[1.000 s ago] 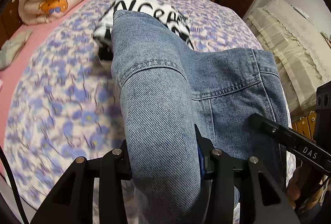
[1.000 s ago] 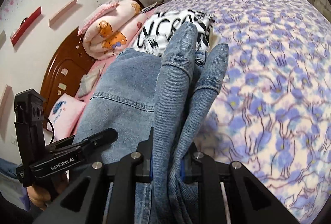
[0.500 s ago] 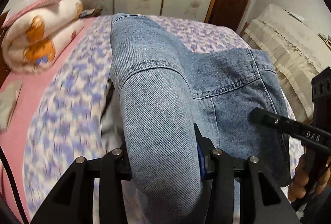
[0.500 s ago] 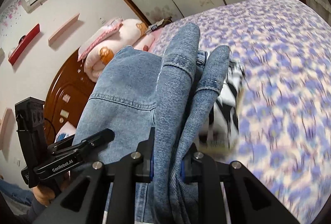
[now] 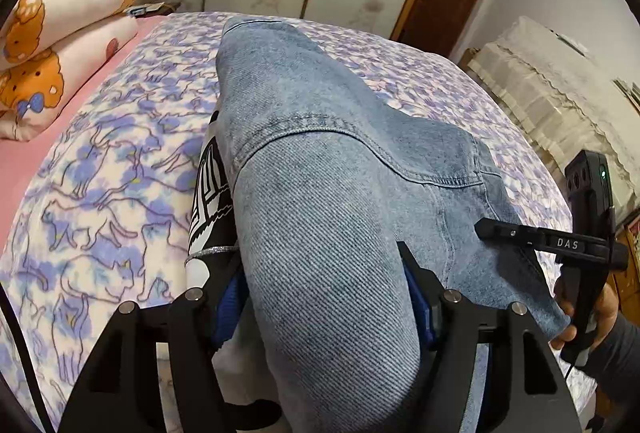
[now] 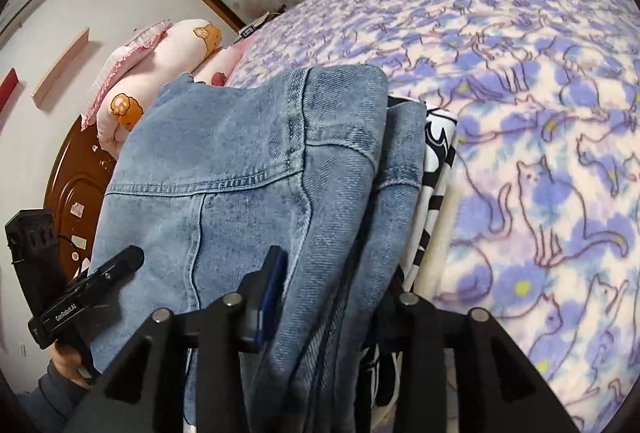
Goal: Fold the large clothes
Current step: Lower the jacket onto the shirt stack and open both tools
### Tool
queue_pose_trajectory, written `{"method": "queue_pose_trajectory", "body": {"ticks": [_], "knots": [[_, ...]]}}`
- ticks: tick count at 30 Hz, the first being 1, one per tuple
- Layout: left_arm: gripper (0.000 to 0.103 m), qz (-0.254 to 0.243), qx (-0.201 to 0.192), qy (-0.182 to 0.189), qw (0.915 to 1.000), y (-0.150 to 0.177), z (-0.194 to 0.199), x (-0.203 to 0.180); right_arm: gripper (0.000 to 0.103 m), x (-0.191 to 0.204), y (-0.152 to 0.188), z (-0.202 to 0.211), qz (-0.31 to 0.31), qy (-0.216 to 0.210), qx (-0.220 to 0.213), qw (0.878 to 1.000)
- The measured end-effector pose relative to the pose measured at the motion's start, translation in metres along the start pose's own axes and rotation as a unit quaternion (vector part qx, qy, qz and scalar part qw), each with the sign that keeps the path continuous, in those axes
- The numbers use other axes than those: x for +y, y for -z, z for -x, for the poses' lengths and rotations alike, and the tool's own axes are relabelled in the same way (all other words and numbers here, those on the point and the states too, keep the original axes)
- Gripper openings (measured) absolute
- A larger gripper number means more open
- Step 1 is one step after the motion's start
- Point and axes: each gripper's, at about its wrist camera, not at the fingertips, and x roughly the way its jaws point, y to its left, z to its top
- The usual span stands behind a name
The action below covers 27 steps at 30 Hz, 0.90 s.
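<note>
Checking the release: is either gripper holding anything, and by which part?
Apparently nothing. The denim garment has its near end inside the left gripper and right gripper, but their jaws have just been opening and the pads look clear.

Coarse, faded blue denim jacket [image 5: 328,201] is lying between the matt black plastic left gripper [image 5: 324,297]; fleecy printed bedspread [image 5: 104,169] is showing beside it.

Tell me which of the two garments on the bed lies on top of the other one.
The blue denim garment lies on top. The black-and-white printed garment is under it; only its edge shows at the denim's side, on the purple cat-print blanket.
</note>
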Motion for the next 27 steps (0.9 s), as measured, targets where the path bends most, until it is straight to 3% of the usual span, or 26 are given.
{"method": "queue_pose_trajectory", "body": {"ticks": [6,9,11,12,14,16,19,20,22,23,27], "knots": [[0.069,0.018,0.01,-0.043,0.9989,-0.003,0.023,-0.01,0.043,0.015,0.002,0.023,0.032,0.059,0.022,0.997],[0.069,0.014,-0.029,-0.08,0.9962,-0.001,0.057,-0.022,0.043,0.023,0.009,0.047,0.046,0.08,0.009,0.996],[0.066,0.012,-0.059,-0.085,0.9946,0.004,0.085,-0.035,0.043,0.03,0.02,0.067,0.052,0.081,-0.01,0.995],[0.063,0.007,-0.069,-0.081,0.9944,0.008,0.095,-0.042,0.043,0.035,0.027,0.075,0.054,0.072,-0.02,0.996],[0.034,-0.014,-0.063,-0.072,0.9954,0.021,0.106,-0.063,0.043,0.047,0.04,0.084,0.063,0.051,-0.031,0.996],[0.019,-0.037,-0.042,-0.075,0.9956,0.034,0.101,-0.08,0.042,0.058,0.051,0.086,0.076,0.041,-0.034,0.996],[0.014,-0.074,-0.024,-0.116,0.9902,0.05,0.082,-0.094,0.041,0.074,0.067,0.078,0.107,0.055,-0.043,0.992],[0.009,-0.079,-0.018,-0.131,0.9881,0.053,0.075,-0.093,0.038,0.075,0.071,0.07,0.118,0.08,-0.04,0.989],[0.005,-0.077,-0.018,-0.145,0.9863,0.057,0.063,-0.081,0.016,0.066,0.075,0.055,0.126,0.138,-0.035,0.982],[0.002,-0.066,-0.013,-0.144,0.9873,0.057,0.058,-0.074,0.012,0.056,0.076,0.043,0.124,0.162,-0.023,0.979],[0.001,-0.046,-0.012,-0.129,0.9905,0.055,0.053,-0.068,0.009,0.037,0.075,0.038,0.103,0.15,-0.014,0.983]]}}
